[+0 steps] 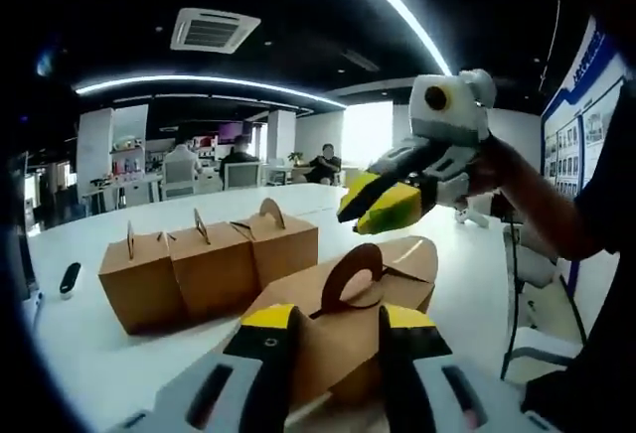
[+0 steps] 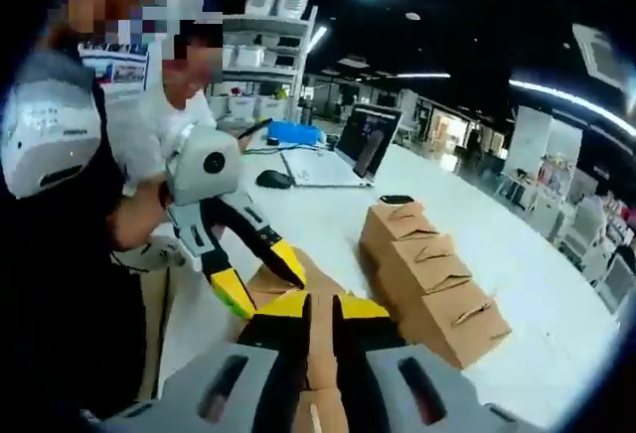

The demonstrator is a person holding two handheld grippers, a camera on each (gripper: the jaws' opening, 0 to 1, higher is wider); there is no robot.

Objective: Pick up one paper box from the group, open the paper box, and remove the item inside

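Your left gripper (image 1: 333,339) has its jaws closed partway around the near end of the picked paper box (image 1: 343,304), which sits on the white table (image 1: 149,354) just beside the row of three closed boxes (image 1: 209,259); whether the pads actually bear on the cardboard, you cannot tell. Your right gripper (image 2: 320,324) shows its jaws drawn narrow, nearly together, at the box's upper edge (image 2: 298,279), though a grip on the flap is not confirmed. Risk: the handle tab (image 1: 353,274) is thin card, so a hard or skewed pull likely tears it instead of unlocking the lid. If the left hold is loose, the box slides or tips toward the row (image 2: 427,274). The item inside is hidden; a sudden opening could spill it.
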